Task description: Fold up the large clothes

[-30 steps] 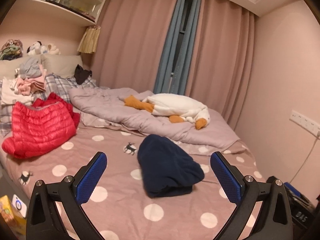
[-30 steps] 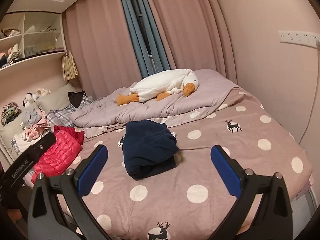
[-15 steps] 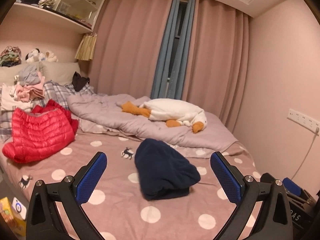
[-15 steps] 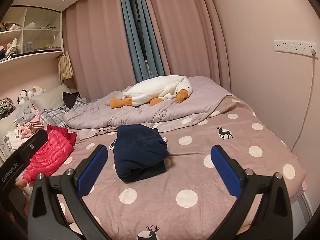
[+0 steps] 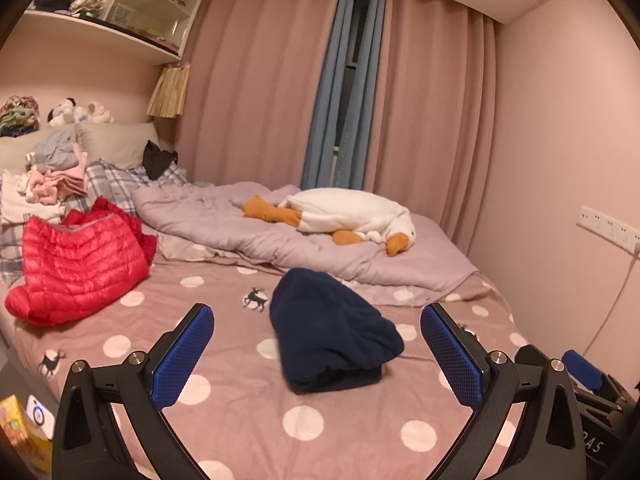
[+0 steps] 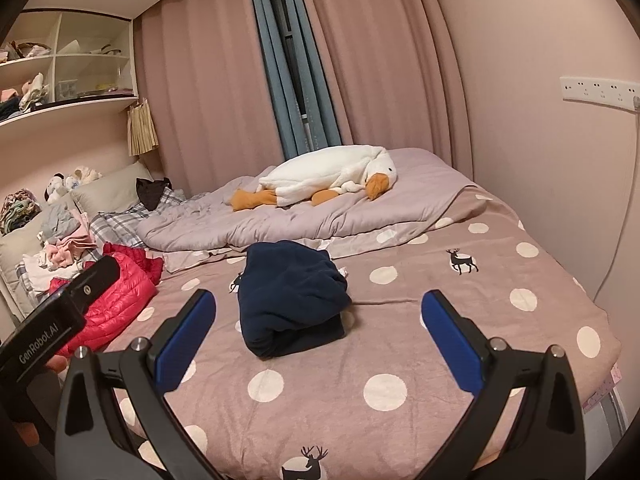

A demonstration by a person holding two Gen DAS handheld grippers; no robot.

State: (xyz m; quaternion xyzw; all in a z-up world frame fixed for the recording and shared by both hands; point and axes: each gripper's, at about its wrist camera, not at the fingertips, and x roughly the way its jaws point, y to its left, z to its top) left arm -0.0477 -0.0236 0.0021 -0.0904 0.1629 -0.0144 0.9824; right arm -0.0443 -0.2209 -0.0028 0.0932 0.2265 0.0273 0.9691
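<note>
Black gripper [image 5: 316, 354] frames, blue textured pads [image 5: 182, 356], silver screws

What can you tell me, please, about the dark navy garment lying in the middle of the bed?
The navy garment is a soft, fleece-like piece, already folded into a thick, rounded bundle with layered edges showing at its near end. It lies flat on the pink polka-dot bedsheet, just in front of the rumpled lilac duvet. Neither gripper touches it: the left gripper and right gripper are both open and held back from it.
</note>
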